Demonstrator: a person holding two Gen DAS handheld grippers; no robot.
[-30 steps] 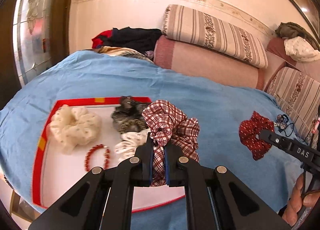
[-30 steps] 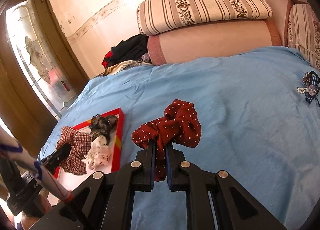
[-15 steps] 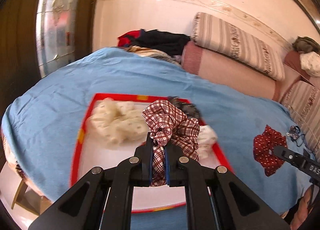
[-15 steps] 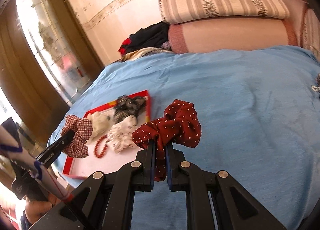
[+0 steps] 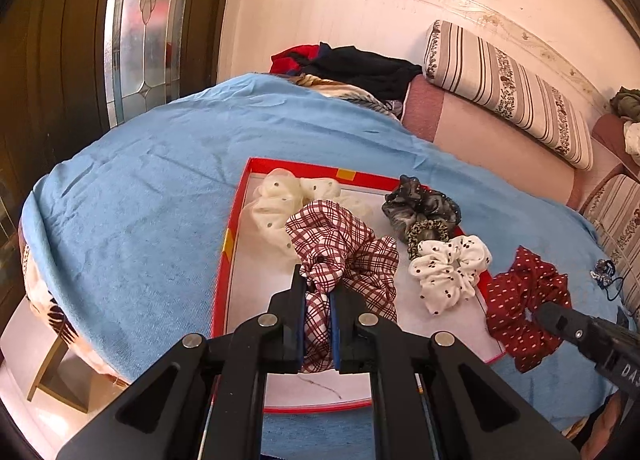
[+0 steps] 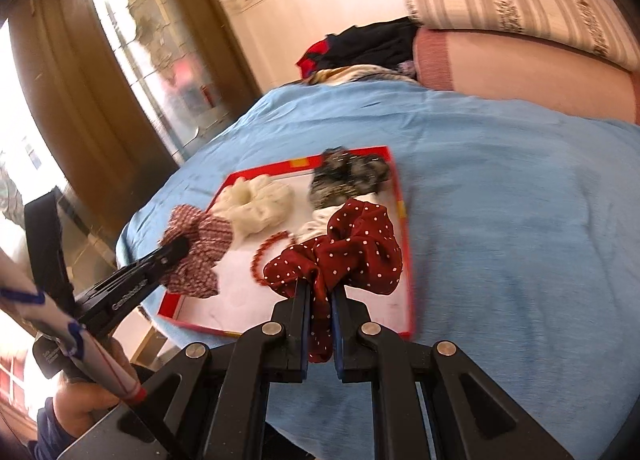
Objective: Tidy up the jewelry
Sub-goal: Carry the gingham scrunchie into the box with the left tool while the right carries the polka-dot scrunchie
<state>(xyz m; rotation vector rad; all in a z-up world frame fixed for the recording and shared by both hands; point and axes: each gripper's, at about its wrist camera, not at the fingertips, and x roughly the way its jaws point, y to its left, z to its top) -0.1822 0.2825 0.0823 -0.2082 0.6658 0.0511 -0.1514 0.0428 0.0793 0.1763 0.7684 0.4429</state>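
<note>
Right, we've got both grippers loaded: the left gripper [image 5: 318, 300] is clamped nearly closed on the plaid scrunchie [image 5: 340, 244], and the right gripper [image 6: 320, 292] is pinched just as tight on the red dotted scrunchie [image 6: 340, 252]. Both bundles hang above the red-rimmed tray [image 5: 224, 260] that sits on the blue bedspread [image 5: 140, 200]; plaid is over the tray's left half, red dotted over its right edge. Already lying in the tray: cream scrunchie [image 5: 280, 196] at the far left corner, grey scrunchie [image 5: 420, 204] at the far right corner with a leopard-print scrunchie [image 5: 428, 230] touching it, and a white dotted scrunchie [image 5: 448, 268] at the right edge. A red bead bracelet [image 6: 272, 248] lies mid-tray, seen only in the right wrist view. Risks as we read them: red dotted is so close to the right rim that a release there could drape it half over the edge onto the bedspread. Dropping either one on the bracelet would bury it and tangle beads in fabric. Fabric pinched this deep may cling to the pads on opening and drag out with the hand. Both grippers converge on one tray, so they could collide. A small dark hair accessory [image 5: 604, 272] near the bedspread's right edge is not collected yet.
</note>
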